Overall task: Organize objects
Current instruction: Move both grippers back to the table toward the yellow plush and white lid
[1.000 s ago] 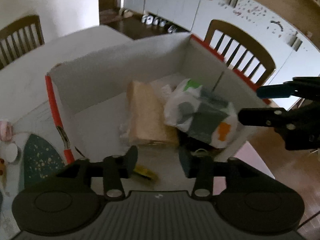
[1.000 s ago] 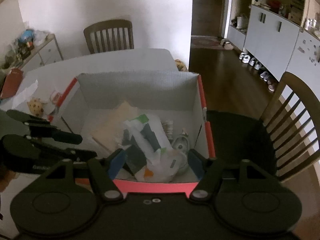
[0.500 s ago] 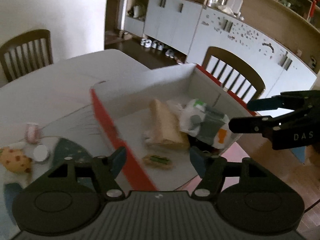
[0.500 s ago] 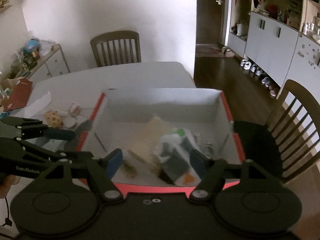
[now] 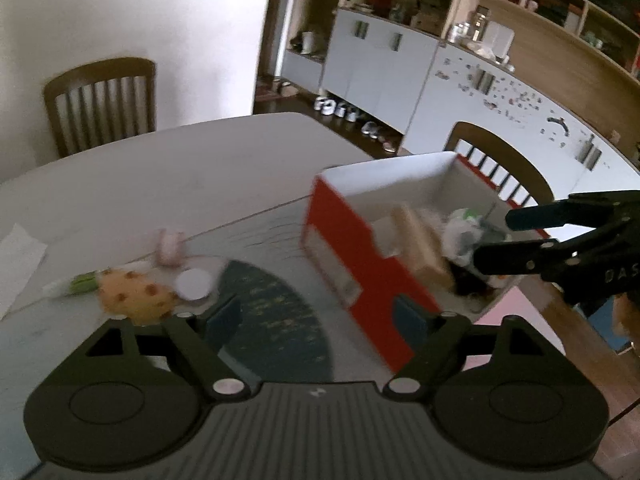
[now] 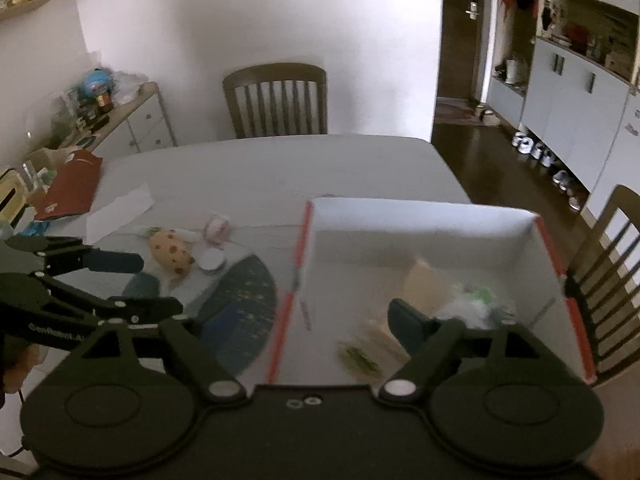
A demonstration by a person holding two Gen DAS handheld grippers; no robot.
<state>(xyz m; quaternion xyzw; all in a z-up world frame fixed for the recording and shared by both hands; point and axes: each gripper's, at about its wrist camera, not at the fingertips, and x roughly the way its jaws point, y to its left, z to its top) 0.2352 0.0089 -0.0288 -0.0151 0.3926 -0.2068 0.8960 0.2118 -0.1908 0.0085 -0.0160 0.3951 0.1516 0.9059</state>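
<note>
A red-and-white cardboard box (image 5: pixel 352 256) (image 6: pixel 424 220) stands on the table's right side. It holds a tan pad (image 5: pixel 420 236), a white printed bag (image 5: pixel 460 232) and a small green thing (image 6: pixel 360 358). Left of the box lie a yellow spotted plush toy (image 5: pixel 134 294) (image 6: pixel 170 250), a white round lid (image 5: pixel 194 284) (image 6: pixel 212 260) and a small pink object (image 5: pixel 170 244) (image 6: pixel 218 228). My left gripper (image 5: pixel 316 318) (image 6: pixel 148 284) is open and empty over the dark mat. My right gripper (image 6: pixel 304 328) (image 5: pixel 496 240) is open and empty at the box's near edge.
A dark blue patterned mat (image 5: pixel 276 320) (image 6: pixel 240 312) lies beside the box. White paper (image 6: pixel 120 214) and a red folder (image 6: pixel 70 190) lie at the table's left. Wooden chairs (image 6: pixel 276 98) (image 5: pixel 500 168) stand at the far side and right. Cabinets line the right wall.
Both grippers have pulled up and back to the left, away from the box interior. The toy, lid and mat have come into view. The left jaws have widened.
</note>
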